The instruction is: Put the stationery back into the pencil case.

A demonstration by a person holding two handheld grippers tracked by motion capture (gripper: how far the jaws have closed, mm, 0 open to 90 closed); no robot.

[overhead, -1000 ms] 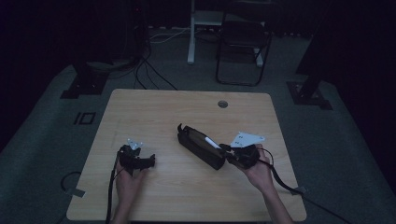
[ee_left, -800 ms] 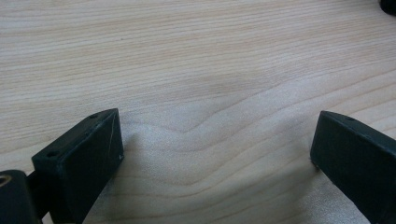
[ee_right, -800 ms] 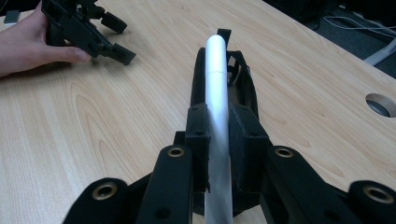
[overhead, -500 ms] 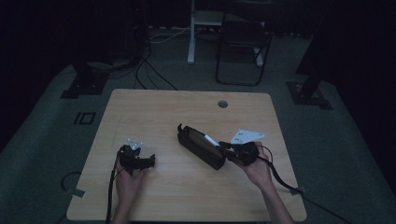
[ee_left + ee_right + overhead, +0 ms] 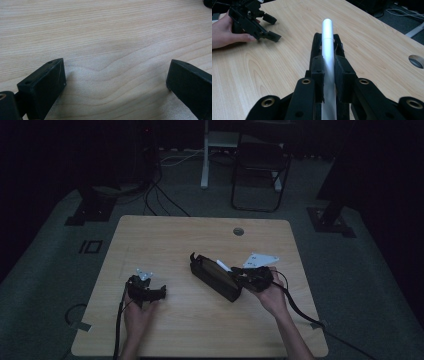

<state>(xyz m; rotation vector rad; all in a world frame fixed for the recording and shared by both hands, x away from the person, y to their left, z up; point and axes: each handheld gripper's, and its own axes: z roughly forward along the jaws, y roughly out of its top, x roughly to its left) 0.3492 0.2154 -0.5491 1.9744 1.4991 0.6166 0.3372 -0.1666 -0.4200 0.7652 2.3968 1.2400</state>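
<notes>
Two grippers sit on the wooden table [image 5: 165,240] in the high view: the left gripper [image 5: 159,293] rests on the near left part of the top, cupped by the left hand [image 5: 137,312], while the right gripper [image 5: 235,276], gripped by the right hand [image 5: 270,295], lies right of centre, holding a white pen [image 5: 224,266] over the right end of a long black case [image 5: 215,277] that lies slantwise at mid-table (probably a pen case, though its opening is too dark to read). From the left gripper view, its jaws stand well apart over bare wood with nothing between them; it seems parked there, out of the way yet close enough to steady the case. From the right gripper view, the jaws are clamped on the pen [image 5: 328,60], which runs straight out along them, its far tip over the case [image 5: 317,50] below, a lengthwise hold that suits sliding it in or out. The left gripper [image 5: 270,27] shows farther off, open.
</notes>
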